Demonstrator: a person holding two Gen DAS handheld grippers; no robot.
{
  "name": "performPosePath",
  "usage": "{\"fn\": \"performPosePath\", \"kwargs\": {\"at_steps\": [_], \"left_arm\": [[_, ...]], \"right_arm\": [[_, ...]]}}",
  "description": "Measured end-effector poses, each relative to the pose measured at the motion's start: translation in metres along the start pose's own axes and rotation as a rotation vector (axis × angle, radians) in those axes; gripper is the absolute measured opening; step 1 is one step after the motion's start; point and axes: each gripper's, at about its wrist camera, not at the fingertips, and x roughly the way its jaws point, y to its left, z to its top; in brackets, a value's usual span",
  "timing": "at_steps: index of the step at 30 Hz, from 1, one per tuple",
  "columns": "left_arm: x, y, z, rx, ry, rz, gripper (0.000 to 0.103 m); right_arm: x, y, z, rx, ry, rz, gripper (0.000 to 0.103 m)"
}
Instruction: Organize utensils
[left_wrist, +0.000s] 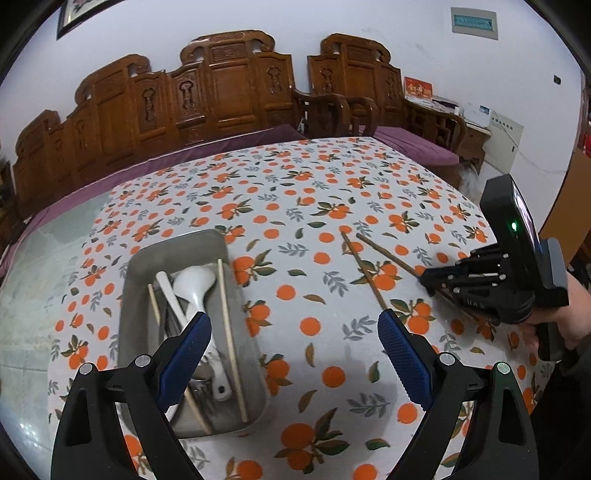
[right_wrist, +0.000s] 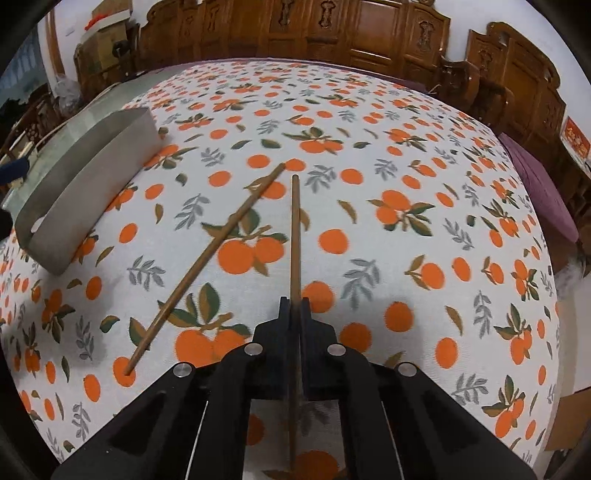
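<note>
The right gripper (right_wrist: 294, 301) clamps one dark brown wooden chopstick (right_wrist: 295, 236); lift it level, toward the grey metal tray (right_wrist: 85, 181) at ten o'clock. The left gripper (left_wrist: 294, 345) gapes empty.

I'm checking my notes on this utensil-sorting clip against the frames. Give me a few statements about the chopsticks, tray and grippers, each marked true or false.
1. The right gripper is shut on a dark chopstick. True.
2. The second dark chopstick already lies in the metal tray. False: it lies on the tablecloth, beside the gripped one.
3. The left gripper is open with nothing between its fingers. True.
4. The tray holds only chopsticks. False: a white spoon lies in it with pale chopsticks.
5. The left gripper holds the tray. False: it hovers near it.
</note>
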Motion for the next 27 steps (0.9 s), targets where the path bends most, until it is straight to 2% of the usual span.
{"fn": "performPosePath", "kwargs": {"at_steps": [5, 13, 20, 23, 26, 27], "left_arm": [[0.005, -0.017, 0.003, 0.013, 0.011, -0.019, 0.088], [0.034, -0.056, 0.003, 0.074, 0.079, -0.051, 0.088], [0.072, -0.079, 0.005, 0.089, 0.151, -0.077, 0.069], [0.089, -0.082, 0.006, 0.082, 0.184, -0.088, 0.055], [0.104, -0.084, 0.006, 0.071, 0.212, -0.094, 0.047], [0.108, -0.084, 0.006, 0.069, 0.218, -0.093, 0.039]], "right_arm": [[-0.005, -0.014, 0.003, 0.033, -0.027, 0.005, 0.006], [-0.007, -0.022, 0.005, 0.051, -0.041, 0.025, 0.006], [-0.01, -0.026, 0.005, 0.071, -0.045, 0.033, 0.006], [-0.012, -0.03, 0.004, 0.084, -0.048, 0.039, 0.006], [-0.012, -0.033, 0.003, 0.092, -0.051, 0.047, 0.006], [-0.012, -0.033, 0.003, 0.094, -0.051, 0.048, 0.006]]}}
